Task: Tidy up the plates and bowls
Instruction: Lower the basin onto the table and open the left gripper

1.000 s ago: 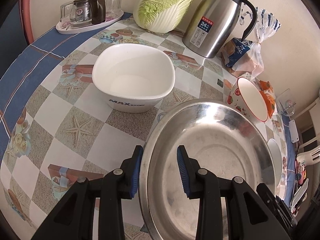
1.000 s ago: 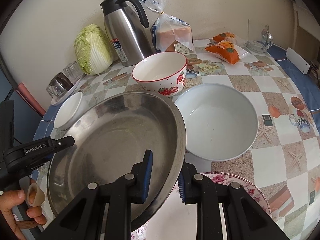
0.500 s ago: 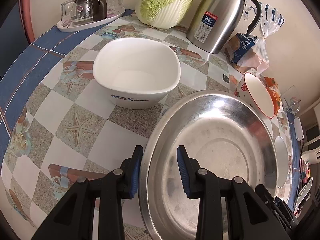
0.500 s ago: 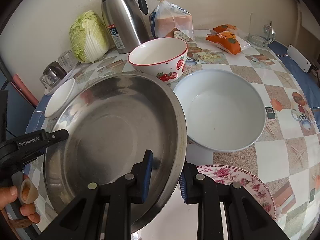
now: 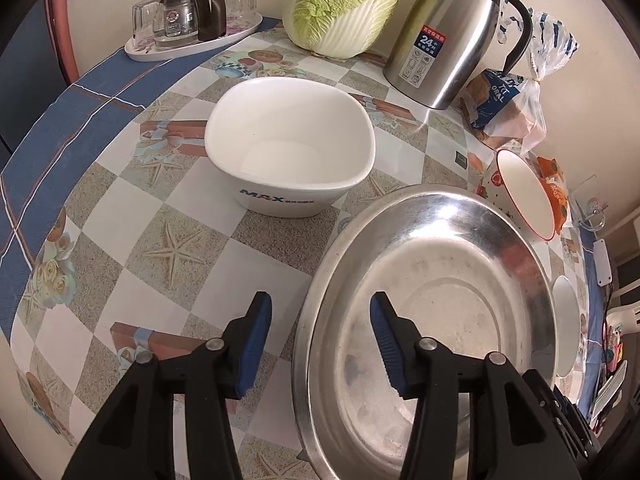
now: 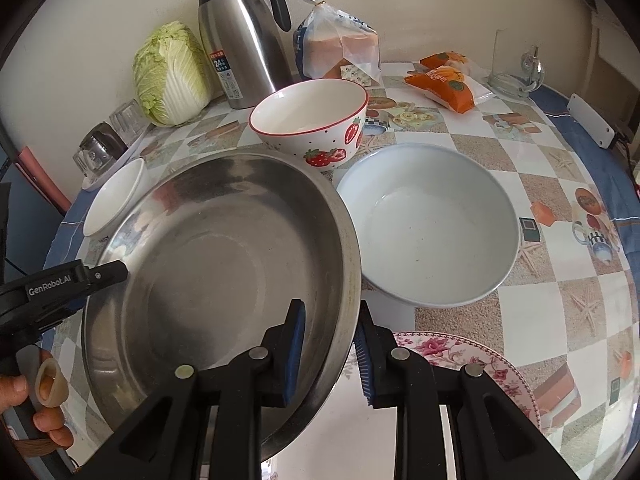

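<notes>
A wide steel basin (image 5: 440, 320) fills the lower right of the left wrist view. Its left rim runs between the fingers of my left gripper (image 5: 320, 332), whose jaws are opening, and neither blue pad touches the rim. In the right wrist view my right gripper (image 6: 330, 356) is shut on the right rim of the steel basin (image 6: 220, 260). A white square bowl (image 5: 292, 160) stands behind the basin to the left. Behind it to the right is a strawberry-print bowl (image 6: 312, 128). A pale round bowl (image 6: 432, 224) and a floral plate (image 6: 460, 356) lie right of the basin.
Along the wall stand a steel thermos jug (image 6: 240, 40), a cabbage (image 6: 172, 72), a bagged loaf (image 6: 340, 44) and orange snack packets (image 6: 444, 80). A tray with glasses and a small pot (image 5: 192, 20) sits at the far left. A hand (image 6: 24, 400) holds the left gripper's handle.
My left gripper's jaws have spread apart and let go of the basin's rim. The right gripper keeps its hold on the opposite rim.
</notes>
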